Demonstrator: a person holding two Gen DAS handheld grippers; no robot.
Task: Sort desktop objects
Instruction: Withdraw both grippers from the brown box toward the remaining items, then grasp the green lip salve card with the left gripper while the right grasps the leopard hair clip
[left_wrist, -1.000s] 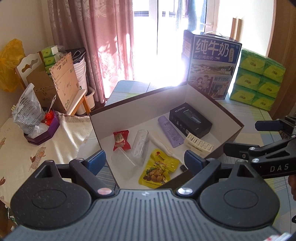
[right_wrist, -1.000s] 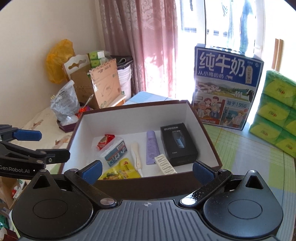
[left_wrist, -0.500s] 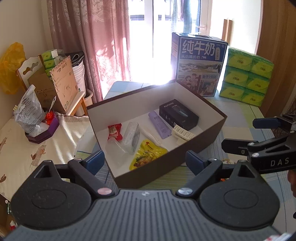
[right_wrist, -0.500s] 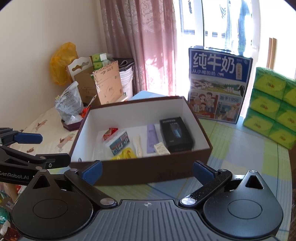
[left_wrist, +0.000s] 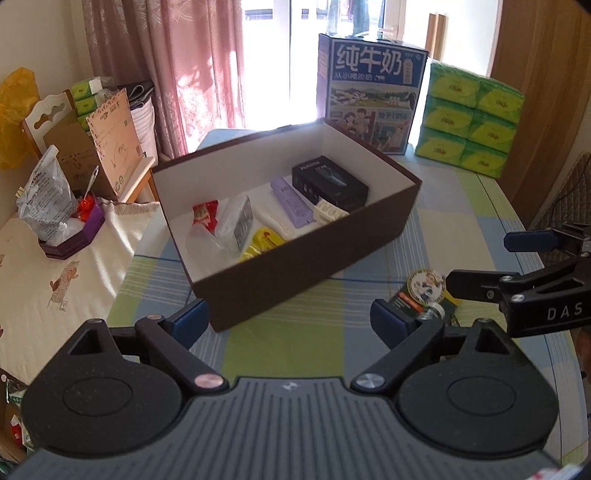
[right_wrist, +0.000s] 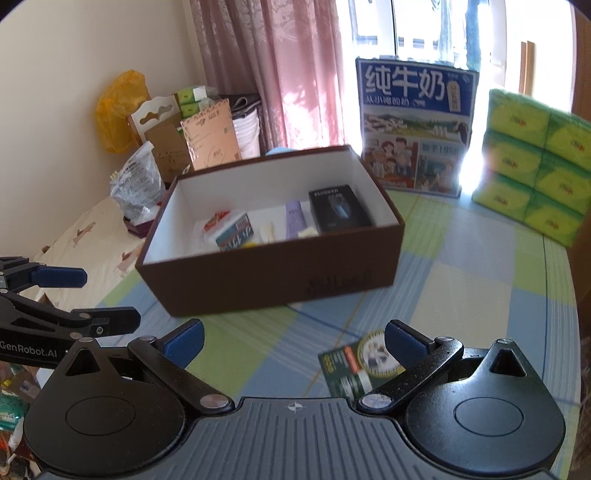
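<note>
A brown box (left_wrist: 306, 258) (right_wrist: 273, 284) with a white inside stands on the checked table. In it lie a black case (left_wrist: 328, 181) (right_wrist: 338, 208), a purple tube (left_wrist: 291, 201) (right_wrist: 294, 221), a red packet (left_wrist: 205, 214), a clear tissue pack (left_wrist: 234, 223) (right_wrist: 234, 232) and a yellow snack bag (left_wrist: 260, 243). A dark green packet with a round picture (left_wrist: 424, 291) (right_wrist: 364, 363) lies on the table in front of the box. My left gripper (left_wrist: 290, 325) is open and empty, near the box's front. My right gripper (right_wrist: 293, 338) is open and empty, above the table left of the green packet.
A blue milk carton box (left_wrist: 371, 96) (right_wrist: 415, 125) and stacked green tissue packs (left_wrist: 471, 118) (right_wrist: 535, 162) stand behind the brown box. Left of the table are a cloth-covered surface with a purple tray (left_wrist: 70, 236), cardboard (left_wrist: 110, 144) and a curtain.
Both grippers have pulled back from the box toward the table's near side. The green packet on the table has come into view. Both stay open.
</note>
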